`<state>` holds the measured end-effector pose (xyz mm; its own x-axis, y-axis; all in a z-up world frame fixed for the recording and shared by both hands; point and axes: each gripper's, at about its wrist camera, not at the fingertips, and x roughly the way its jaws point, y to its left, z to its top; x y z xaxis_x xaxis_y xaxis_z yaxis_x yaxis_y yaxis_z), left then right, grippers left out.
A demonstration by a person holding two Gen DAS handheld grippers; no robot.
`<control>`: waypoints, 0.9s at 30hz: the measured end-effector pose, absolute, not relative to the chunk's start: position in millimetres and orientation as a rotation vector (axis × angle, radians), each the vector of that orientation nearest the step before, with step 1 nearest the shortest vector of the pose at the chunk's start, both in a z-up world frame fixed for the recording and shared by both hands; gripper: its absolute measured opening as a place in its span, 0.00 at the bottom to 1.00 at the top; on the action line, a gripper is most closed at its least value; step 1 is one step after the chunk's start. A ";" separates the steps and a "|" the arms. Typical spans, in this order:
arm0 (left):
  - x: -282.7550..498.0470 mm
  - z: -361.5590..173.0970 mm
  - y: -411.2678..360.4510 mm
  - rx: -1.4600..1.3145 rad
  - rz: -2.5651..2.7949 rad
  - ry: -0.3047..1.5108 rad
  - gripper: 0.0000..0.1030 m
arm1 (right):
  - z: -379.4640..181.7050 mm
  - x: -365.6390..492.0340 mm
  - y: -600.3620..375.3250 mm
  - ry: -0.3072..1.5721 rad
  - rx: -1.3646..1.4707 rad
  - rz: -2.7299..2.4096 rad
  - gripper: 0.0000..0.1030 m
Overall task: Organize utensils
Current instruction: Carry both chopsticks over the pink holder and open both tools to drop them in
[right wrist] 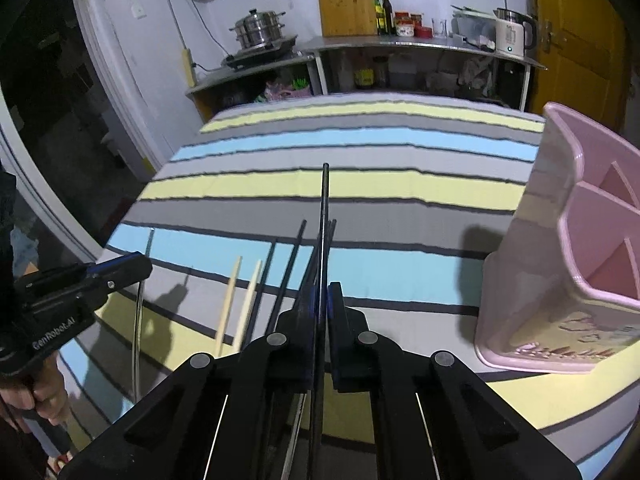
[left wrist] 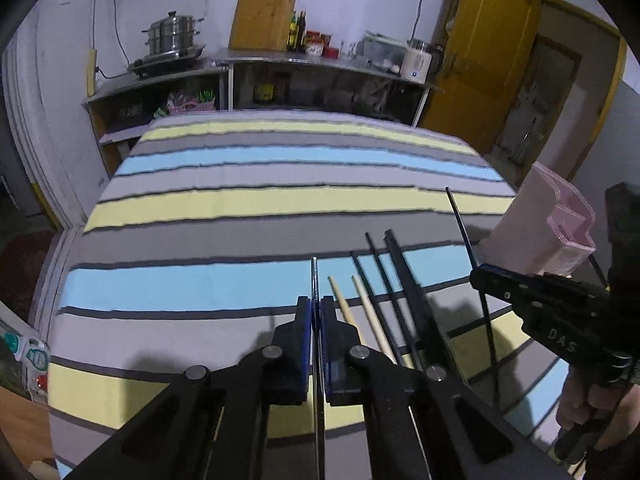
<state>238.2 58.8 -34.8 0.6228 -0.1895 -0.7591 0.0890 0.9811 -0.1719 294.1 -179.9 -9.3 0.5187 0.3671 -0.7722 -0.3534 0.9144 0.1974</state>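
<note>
The left tool (left wrist: 316,306) is clenched on a steel chopstick (left wrist: 315,276) whose tip sticks out toward 12 o'clock from between the pads. The right tool (right wrist: 320,292) is clenched on a black chopstick (right wrist: 325,192), which likewise runs out toward 12 o'clock. Both tools hang over the striped desk (left wrist: 240,208). Two wooden chopsticks (left wrist: 362,304) and several black sticks (left wrist: 394,276) lie on the cloth at about 1 o'clock of the left tool, just beside it. The pink holder (right wrist: 576,248), upright with open compartments, stands at 3 o'clock of the right tool, apart from it.
</note>
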 end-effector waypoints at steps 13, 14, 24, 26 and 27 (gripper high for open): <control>198.3 32.9 51.6 -0.116 -0.217 0.777 0.04 | 45.8 257.3 -204.6 0.817 0.076 0.442 0.05; 195.3 37.3 49.9 -0.114 -0.223 0.771 0.04 | 49.0 255.2 -206.5 0.811 0.079 0.442 0.05; 179.3 60.6 33.9 -0.102 -0.260 0.737 0.04 | 74.7 234.0 -225.1 0.745 0.097 0.436 0.05; 179.7 66.6 31.8 -0.106 -0.271 0.730 0.04 | 79.6 232.2 -229.1 0.735 0.108 0.435 0.05; 179.2 69.1 30.5 -0.107 -0.276 0.727 0.04 | 81.9 232.3 -231.3 0.730 0.111 0.434 0.05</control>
<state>179.2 30.5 69.1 0.7127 -0.2859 -0.6406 0.2118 0.9583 -0.1921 232.3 -231.3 81.9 0.6609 0.4211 -0.6212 -0.3449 0.9056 0.2469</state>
